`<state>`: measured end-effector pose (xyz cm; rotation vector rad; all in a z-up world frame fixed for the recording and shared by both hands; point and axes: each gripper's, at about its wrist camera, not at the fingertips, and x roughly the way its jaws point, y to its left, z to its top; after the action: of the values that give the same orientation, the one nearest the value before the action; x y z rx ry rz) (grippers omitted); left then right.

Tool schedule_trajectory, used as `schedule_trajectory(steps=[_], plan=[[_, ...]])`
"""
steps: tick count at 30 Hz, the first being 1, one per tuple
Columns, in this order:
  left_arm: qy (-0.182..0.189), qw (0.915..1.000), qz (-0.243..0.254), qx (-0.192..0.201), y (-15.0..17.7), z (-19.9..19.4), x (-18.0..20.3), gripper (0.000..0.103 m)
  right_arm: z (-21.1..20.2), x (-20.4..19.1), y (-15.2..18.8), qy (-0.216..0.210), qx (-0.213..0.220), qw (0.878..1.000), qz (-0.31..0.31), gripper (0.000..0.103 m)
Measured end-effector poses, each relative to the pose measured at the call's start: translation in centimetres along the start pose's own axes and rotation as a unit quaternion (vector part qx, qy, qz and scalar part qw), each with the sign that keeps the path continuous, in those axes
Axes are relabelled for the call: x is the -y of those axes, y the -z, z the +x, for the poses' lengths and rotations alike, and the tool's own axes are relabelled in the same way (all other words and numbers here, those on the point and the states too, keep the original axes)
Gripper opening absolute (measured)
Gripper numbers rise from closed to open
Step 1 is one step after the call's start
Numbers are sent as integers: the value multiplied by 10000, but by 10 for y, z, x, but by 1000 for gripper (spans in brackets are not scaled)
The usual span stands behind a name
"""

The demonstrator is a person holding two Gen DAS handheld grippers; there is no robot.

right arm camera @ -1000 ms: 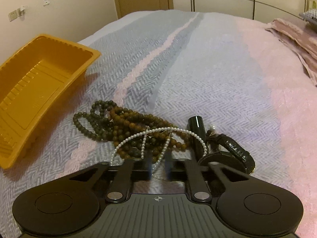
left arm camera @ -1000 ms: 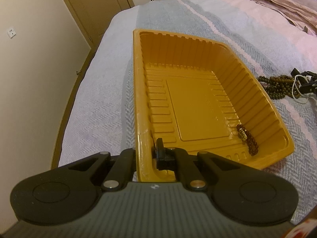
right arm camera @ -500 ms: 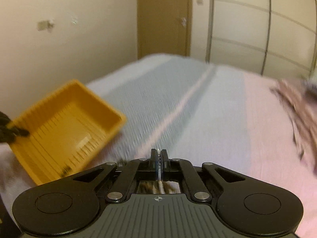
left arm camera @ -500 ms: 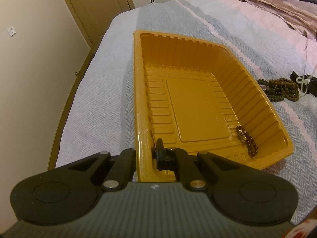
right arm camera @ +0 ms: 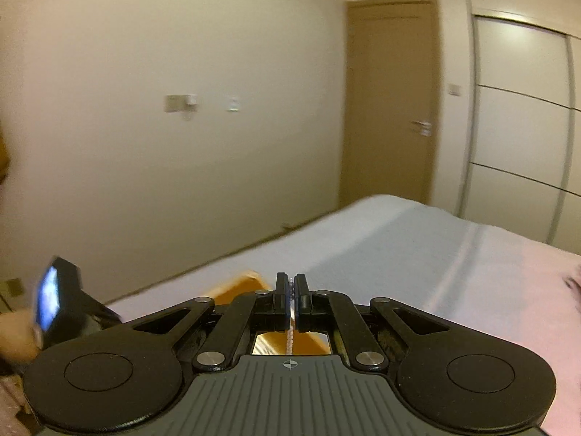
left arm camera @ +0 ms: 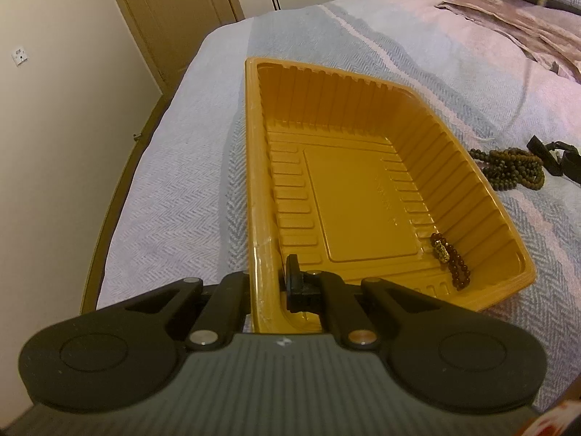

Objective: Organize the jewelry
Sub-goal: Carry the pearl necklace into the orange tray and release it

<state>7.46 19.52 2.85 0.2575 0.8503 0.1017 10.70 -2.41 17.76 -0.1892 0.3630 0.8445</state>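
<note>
On the bed point(left arm camera: 174, 196), a yellow tray point(left arm camera: 254, 167) sits on the grey herringbone cover, its long axis running away from the left gripper point(left arm camera: 276, 283) toward the door, slightly angled to the right. That gripper has its jaws pinched narrow on the tray's near wall, one finger outside and one inside, steadying it.

One piece is already sorted: a dark bead bracelet point(left arm camera: 450, 265) lies in the tray's near right corner, stretched along the right wall. The rest is not done. A heap of brown and green beads point(left arm camera: 515, 167) lies on the cover just off the tray's right side, and a black watch point(left arm camera: 555, 154) lies against that heap on its far side.

The right gripper point(right arm camera: 291, 287) is up in the air, tipped toward the wall and door, with the tray's far corner showing just below its tips. Its jaws are closed on a pearl strand point(right arm camera: 290, 338), which hangs down between the fingers; in the left view a thin pale line point(left arm camera: 523, 83) drops from high on the right toward the cover near the heap, likely that same strand, long axis near vertical. By my judgement the pearls go into the tray next, then the heap and the watch.
</note>
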Motion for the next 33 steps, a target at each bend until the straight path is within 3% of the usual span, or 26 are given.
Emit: schedule_trajectory(steps=[4, 13, 16, 22, 25, 28, 31, 33], plan=[[29, 10000, -43, 12, 2, 0, -1, 3, 39, -20, 6, -295, -244, 9992, -79, 2], [87, 9999, -87, 8, 3, 2, -5, 3, 125, -34, 67, -1061, -1481, 9827, 331, 2], [83, 9999, -88, 13, 3, 3, -5, 3, 137, -34, 83, -1118, -1763, 9774, 325, 2], [79, 9999, -87, 4, 2, 3, -4, 3, 135, -28, 99, -1150, -1905, 9740, 423, 3], [78, 9999, -85, 4, 2, 3, -4, 3, 121, -16, 100, -1063, -1812, 9761, 553, 8], [74, 9999, -86, 5, 2, 2, -4, 3, 96, 4, 100, -768, -1622, 9807, 778, 28], [76, 9999, -81, 5, 2, 2, -3, 3, 61, 33, 111, -261, -1379, 9835, 1143, 33], [78, 9999, -63, 9, 1, 2, -3, 3, 36, 53, 124, 324, -1301, 9826, 1287, 35]])
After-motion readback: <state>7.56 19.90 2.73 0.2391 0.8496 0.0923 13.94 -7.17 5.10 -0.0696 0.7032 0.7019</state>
